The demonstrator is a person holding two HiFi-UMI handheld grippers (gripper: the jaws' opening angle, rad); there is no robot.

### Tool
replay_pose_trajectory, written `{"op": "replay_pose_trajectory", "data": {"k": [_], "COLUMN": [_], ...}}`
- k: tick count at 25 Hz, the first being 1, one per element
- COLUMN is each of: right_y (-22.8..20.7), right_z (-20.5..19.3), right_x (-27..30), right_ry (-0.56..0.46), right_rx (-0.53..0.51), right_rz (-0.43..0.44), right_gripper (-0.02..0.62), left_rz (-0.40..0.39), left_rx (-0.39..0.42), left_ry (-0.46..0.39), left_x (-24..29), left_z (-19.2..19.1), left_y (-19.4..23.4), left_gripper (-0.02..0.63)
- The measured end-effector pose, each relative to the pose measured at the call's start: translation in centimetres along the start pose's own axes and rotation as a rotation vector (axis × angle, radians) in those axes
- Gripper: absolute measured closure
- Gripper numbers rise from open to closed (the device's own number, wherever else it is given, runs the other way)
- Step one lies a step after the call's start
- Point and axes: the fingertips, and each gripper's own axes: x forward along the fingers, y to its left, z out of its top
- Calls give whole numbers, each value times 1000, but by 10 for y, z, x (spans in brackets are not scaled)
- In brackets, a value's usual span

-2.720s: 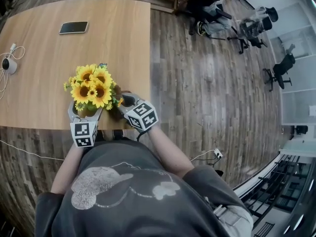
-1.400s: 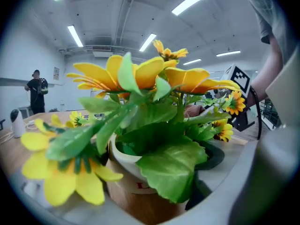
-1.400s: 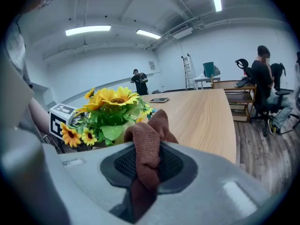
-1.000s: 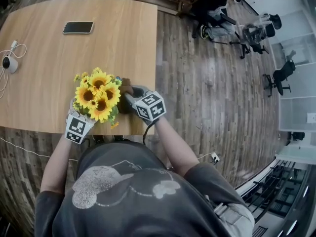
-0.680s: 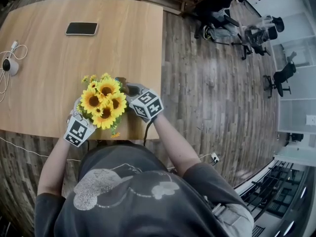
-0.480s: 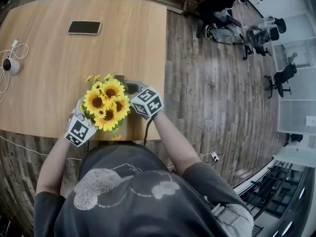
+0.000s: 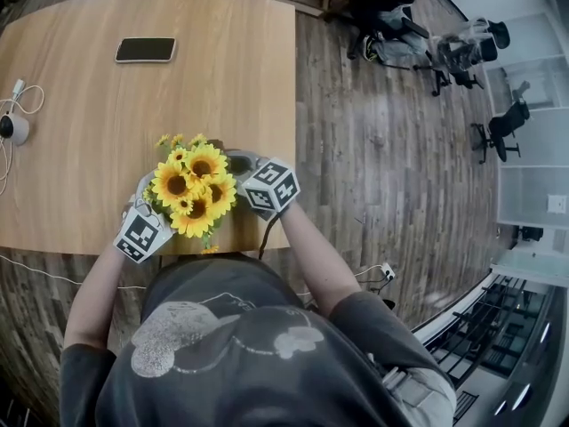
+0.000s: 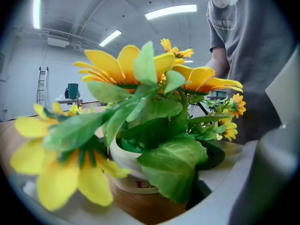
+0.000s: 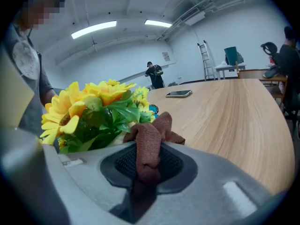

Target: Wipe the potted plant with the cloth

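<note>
A round white device with a cable [image 7: 11,129] lies at the left edge of the light wooden table [image 7: 107,105], and a flat black phone [image 7: 145,50] lies nearer the far edge. At the near edge the left gripper [image 7: 140,205] clamps the yellow sunflower plant in a white pot [image 7: 194,189], and leaves partly cover its jaws. Just to the right, the right gripper [image 9: 149,161] pinches a brown knitted cloth [image 9: 149,142] beside the leaves.
</note>
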Motion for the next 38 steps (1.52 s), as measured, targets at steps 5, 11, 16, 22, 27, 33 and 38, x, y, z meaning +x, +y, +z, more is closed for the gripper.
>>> {"op": "replay_pose_trajectory", "data": {"k": [5, 11, 16, 22, 27, 33, 38], "right_y": [6, 8, 22, 33, 50, 72, 56], "right_z": [-16, -28, -41, -48, -56, -64, -59], "right_x": [-13, -29, -33, -36, -39, -38, -59], "right_ry": [-10, -17, -19, -13, -3, 7, -85], "right_rx": [39, 71, 75, 59, 53, 25, 63], "right_rz": [-37, -73, -95, -104, -99, -81, -160], "right_gripper": [526, 525, 525, 525, 525, 525, 525], "left_rz": [-5, 57, 134, 241, 252, 282, 314], "left_rx": [-9, -5, -33, -151, -211, -233, -230], "left_ry": [-8, -2, -13, -28, -30, -41, -24], "left_x": [0, 4, -7, -20, -25, -26, -23], "left_z": [-1, 2, -3, -8, -12, -10, -13], "left_y": [3, 9, 6, 3, -11, -23, -27], "left_gripper": [15, 12, 12, 11, 11, 11, 11]}}
